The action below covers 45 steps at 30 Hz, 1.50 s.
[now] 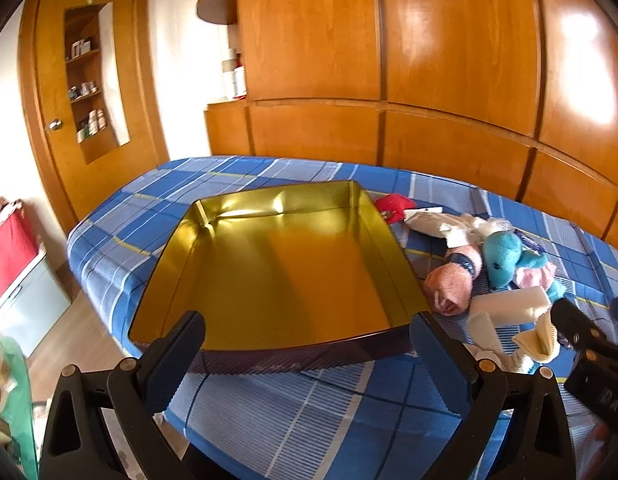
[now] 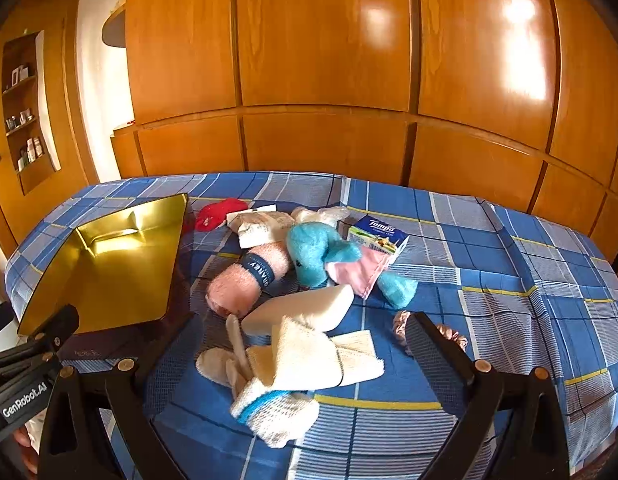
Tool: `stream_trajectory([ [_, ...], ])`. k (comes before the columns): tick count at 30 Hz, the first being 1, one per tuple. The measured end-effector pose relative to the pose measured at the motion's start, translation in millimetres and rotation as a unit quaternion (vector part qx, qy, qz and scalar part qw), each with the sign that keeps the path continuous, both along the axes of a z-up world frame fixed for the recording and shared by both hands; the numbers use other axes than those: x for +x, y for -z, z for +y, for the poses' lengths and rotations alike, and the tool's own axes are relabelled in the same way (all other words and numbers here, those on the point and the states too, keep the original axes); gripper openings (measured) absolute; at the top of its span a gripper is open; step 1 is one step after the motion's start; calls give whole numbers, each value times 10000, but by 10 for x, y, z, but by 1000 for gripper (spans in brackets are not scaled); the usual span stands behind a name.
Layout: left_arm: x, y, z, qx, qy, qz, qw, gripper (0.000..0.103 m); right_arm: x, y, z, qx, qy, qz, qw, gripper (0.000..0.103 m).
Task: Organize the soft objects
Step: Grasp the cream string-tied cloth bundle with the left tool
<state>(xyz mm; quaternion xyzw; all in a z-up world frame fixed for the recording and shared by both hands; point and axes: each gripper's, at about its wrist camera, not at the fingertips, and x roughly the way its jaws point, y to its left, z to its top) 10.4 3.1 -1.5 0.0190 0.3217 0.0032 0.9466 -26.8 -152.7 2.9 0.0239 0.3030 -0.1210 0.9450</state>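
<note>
Socks are lying between my right gripper's spread fingers; my left gripper is gaping too. The tissue pack is reading, perhaps, "Tempo".

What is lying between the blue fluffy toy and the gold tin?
In the right wrist view, a rolled pink towel with a dark band lies between the blue plush toy and the gold tin. It sits on the blue checked bedspread.
</note>
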Motion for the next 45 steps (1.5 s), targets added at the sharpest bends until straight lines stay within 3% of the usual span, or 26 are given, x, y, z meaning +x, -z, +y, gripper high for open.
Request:
stream_trajectory([
  [5,16,-43,-97,-4,483,-99,9988,103,56,-79,-247,161,129,-33,9998,103],
  [11,139,-127,-224,-545,1518,269,9865,103,153,-220,-731,465,192,34,9987,103],
  [15,179,-184,-424,-284,2018,287,9786,103,238,-260,-1154,686,283,218,9970,103],
  [18,156,-196,-645,-2,2699,367,9622,103,266,-224,-1388,727,419,318,9960,103],
  [22,76,-116,-1036,457,3593,575,9303,103,252,-101,-1669,940,635,347,9929,103],
  [25,56,-60,-1306,630,4027,785,9098,99,234,0,-1819,1245,802,377,9883,103],
  [27,85,-17,-1444,749,4187,916,9004,96,207,-12,-1893,1408,859,332,9857,103],
  [30,196,129,-1694,970,4353,1234,8865,81,174,-30,-1972,1513,932,242,9838,103],
  [33,292,299,-1825,1015,4440,1712,8736,58,161,-21,-2046,1722,1048,271,9791,103],
  [35,334,389,-1850,958,4430,1897,8710,50,158,-25,-2076,1786,1093,257,9775,103],
  [38,351,414,-1833,710,4415,1864,8748,40,142,-47,-2100,1759,1157,223,9773,103],
  [45,267,146,-1605,-28,4410,1387,8867,39,170,-27,-2109,1796,1125,276,9769,103],
])
